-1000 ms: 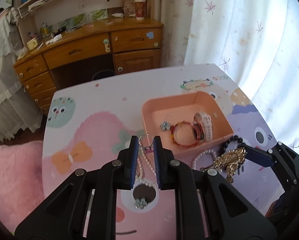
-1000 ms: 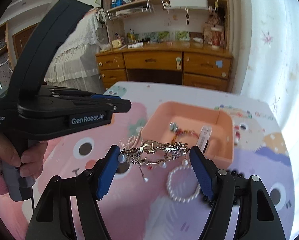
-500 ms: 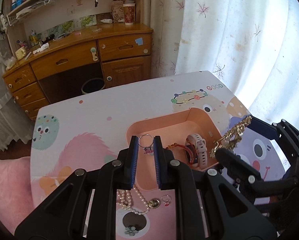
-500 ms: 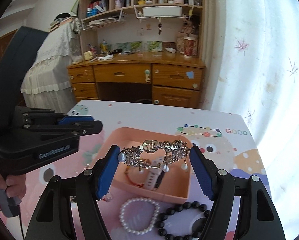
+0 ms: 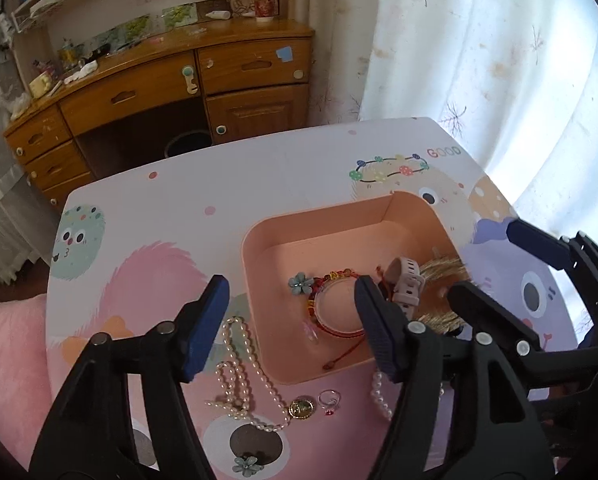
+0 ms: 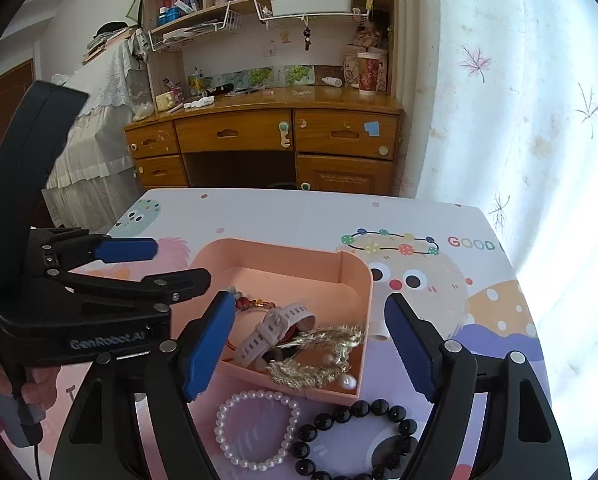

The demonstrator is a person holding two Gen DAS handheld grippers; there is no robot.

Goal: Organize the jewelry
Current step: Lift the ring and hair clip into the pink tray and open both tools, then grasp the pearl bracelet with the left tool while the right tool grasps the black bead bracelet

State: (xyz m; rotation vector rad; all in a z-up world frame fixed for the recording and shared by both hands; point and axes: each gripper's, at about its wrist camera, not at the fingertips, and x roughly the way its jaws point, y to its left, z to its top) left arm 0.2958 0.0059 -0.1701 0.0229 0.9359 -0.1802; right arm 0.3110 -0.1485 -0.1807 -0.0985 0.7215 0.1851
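Note:
A pink tray (image 5: 259, 236) (image 6: 355, 276) stands on the cartoon-print table. It holds a red bead bracelet (image 5: 331, 280), a pink watch (image 5: 407, 280) (image 6: 271, 330), a blue flower piece (image 5: 299, 283), a small ring (image 5: 311, 330) and a gold ornate necklace (image 6: 319, 356) (image 5: 445, 270) draped at the near right corner. My left gripper (image 5: 291, 320) is open and empty above the tray's near left wall. My right gripper (image 6: 311, 344) is open and empty, just above the gold necklace.
On the table in front of the tray lie a pearl necklace (image 5: 239, 372), a gold coin pendant (image 5: 301, 408), a small ring (image 5: 329, 400), a blue flower piece (image 5: 248, 465), a pearl bracelet (image 6: 257, 428) and a black bead bracelet (image 6: 355, 440). A wooden desk (image 6: 267, 132) stands behind.
Both grippers have opened. The left one dropped its ring into the tray. The right one released the gold necklace, which now lies in the tray.

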